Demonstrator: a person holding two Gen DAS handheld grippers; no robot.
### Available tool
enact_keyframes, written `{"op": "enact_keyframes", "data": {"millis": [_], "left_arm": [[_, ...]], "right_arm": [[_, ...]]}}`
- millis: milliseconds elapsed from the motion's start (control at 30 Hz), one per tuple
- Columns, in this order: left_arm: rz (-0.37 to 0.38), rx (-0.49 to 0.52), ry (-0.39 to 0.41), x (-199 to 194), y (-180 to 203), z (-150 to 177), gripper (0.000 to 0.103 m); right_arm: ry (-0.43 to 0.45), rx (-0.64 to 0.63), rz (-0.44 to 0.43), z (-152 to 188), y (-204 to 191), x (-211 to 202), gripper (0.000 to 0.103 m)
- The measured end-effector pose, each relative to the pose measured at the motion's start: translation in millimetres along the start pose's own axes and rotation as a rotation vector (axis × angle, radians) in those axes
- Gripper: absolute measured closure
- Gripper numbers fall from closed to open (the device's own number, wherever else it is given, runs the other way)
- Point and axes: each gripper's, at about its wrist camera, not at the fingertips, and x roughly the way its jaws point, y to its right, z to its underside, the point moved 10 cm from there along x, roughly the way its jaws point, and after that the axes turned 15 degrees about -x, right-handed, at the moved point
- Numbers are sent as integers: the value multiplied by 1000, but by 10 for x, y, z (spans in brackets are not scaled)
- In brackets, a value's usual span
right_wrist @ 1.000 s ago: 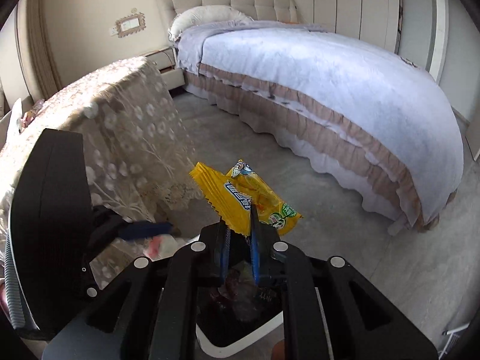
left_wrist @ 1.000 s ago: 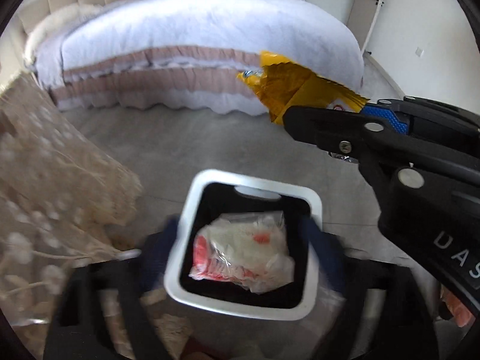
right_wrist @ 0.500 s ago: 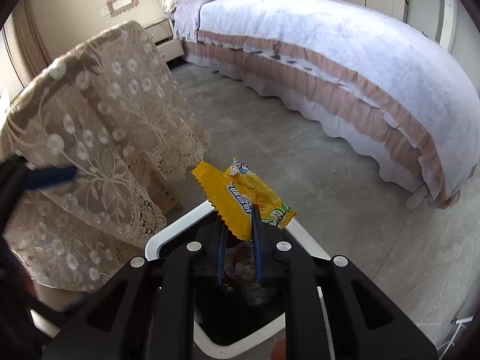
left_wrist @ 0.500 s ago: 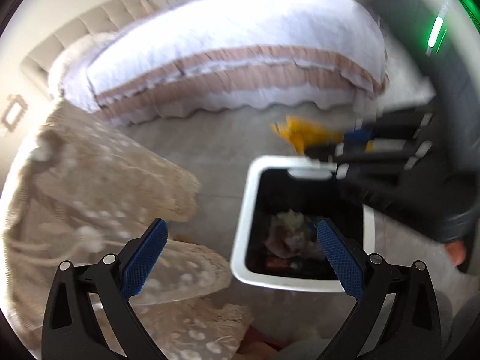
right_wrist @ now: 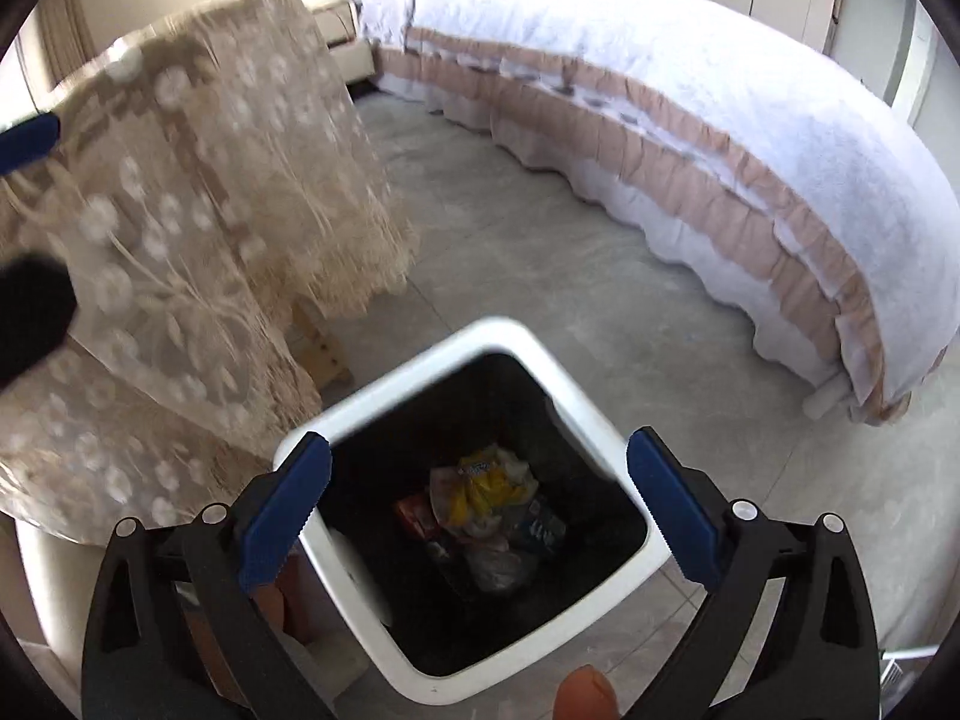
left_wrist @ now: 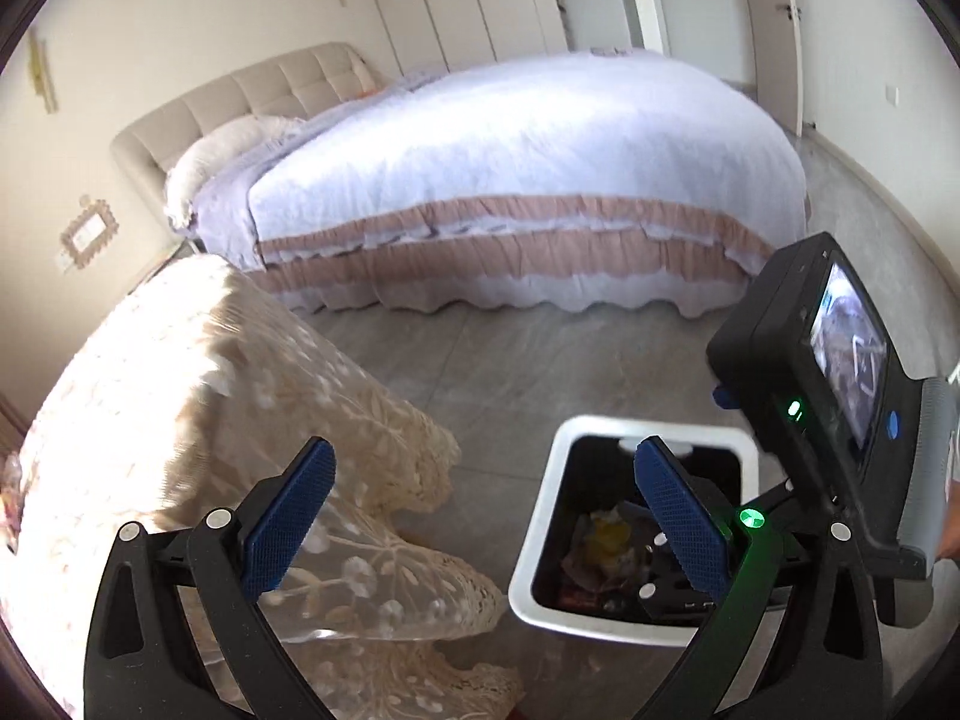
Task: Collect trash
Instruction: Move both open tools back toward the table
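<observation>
Jaws wide — wrappers (right_wrist: 480,498) in bin (right_wrist: 420,360)

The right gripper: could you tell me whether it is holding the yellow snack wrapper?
No, the right gripper is open and empty, and the yellow snack wrapper lies inside the trash bin below it.

bright daylight | glare on lace tablecloth (left_wrist: 198,360) | cloth motion-blurred | fisheye bending, dark corners

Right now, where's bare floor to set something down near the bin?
Bare floor lies between the bin, the bed and the lace tablecloth. Crowded: the cloth hangs close by the bin's side, and the bin holds wrappers.
</observation>
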Motion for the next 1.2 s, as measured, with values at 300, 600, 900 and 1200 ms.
{"op": "enact_keyframes", "data": {"millis": [300,600,900,1200], "left_arm": [[-63,-167,134,-672,-711,-344,5],[-237,-309,244,-1410,-1818,-341,5],[-373,-423,271,-1825,-2814,-129,5],[-457,-483,277,-1942,-3570,-17,5]], "right_arm": [[279,-110,-14,-943,-359,-848,5],[440,-255,-77,-1674,-1209,-1285,5],[503,-392,-126,-2118,-2098,-1538,5],[519,-503,-139,-2527,-2778,-1532,5]]}}
